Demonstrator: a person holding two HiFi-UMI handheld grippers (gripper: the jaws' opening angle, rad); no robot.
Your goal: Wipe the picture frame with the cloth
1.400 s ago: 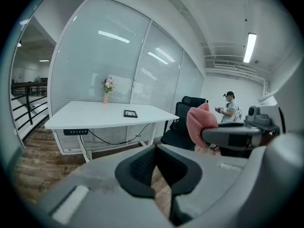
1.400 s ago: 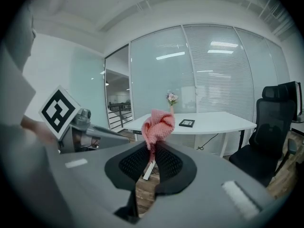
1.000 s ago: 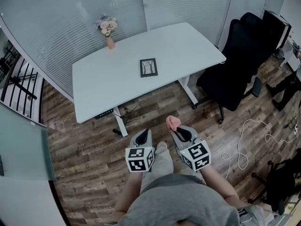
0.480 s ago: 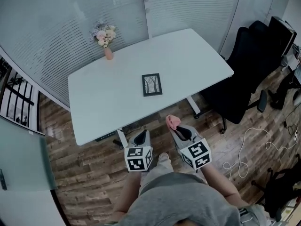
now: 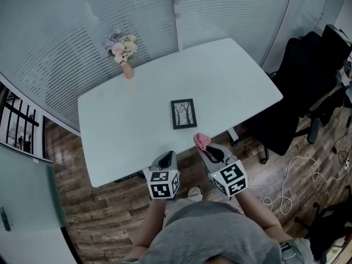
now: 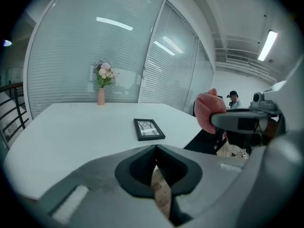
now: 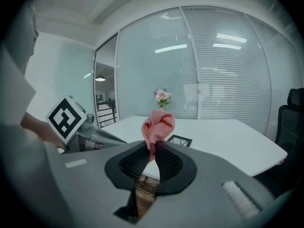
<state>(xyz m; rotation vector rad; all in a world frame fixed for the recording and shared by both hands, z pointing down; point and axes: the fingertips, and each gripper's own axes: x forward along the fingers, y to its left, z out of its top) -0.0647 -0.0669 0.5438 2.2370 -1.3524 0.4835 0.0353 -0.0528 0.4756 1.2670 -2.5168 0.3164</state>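
Observation:
A small black picture frame (image 5: 183,114) lies flat near the front of the white table (image 5: 121,120); it also shows in the left gripper view, the frame (image 6: 148,129), and in the right gripper view, the frame (image 7: 179,140). My right gripper (image 5: 204,147) is shut on a bunched pink cloth (image 5: 201,141), cloth (image 7: 157,126), just short of the table's front edge. My left gripper (image 5: 165,157) hangs beside it, jaws shut with nothing between them (image 6: 155,148). Both are apart from the frame.
A pink vase of flowers (image 5: 124,54) stands at the table's far left. Black office chairs (image 5: 305,87) sit to the right, and a white cable (image 5: 286,186) lies on the wood floor. Glass walls with blinds (image 5: 82,21) lie behind the table.
The table and frame have drawn closer in the head view as the person stepped forward. Both grippers keep their pose, the cloth still held in the right one.

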